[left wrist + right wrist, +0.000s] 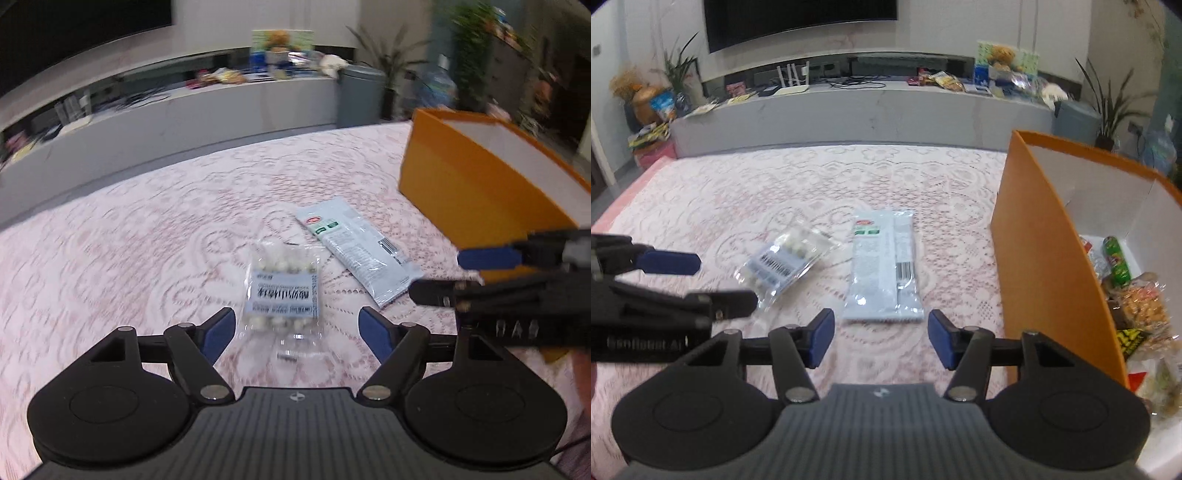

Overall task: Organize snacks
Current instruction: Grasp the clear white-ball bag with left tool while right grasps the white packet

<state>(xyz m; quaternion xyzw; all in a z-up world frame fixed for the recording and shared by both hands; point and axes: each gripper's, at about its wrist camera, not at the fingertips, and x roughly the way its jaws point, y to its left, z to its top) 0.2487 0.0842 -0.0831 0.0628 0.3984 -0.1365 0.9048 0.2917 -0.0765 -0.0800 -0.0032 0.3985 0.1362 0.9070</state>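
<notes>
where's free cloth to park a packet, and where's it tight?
Free: the cloth left of the clear bag, and the strip beyond both packets up to the far edge. Tight: the gap between the white packet and the orange box; the box's near end is piled with snacks.

Ahead of me a pink lace tablecloth (775, 177) covers the work surface. Beyond it runs a long grey media console (871, 110), cluttered on top, under a wall-mounted dark television (798, 18). Potted plants (1115, 107) flank both ends. White walls, even indoor light.
</notes>
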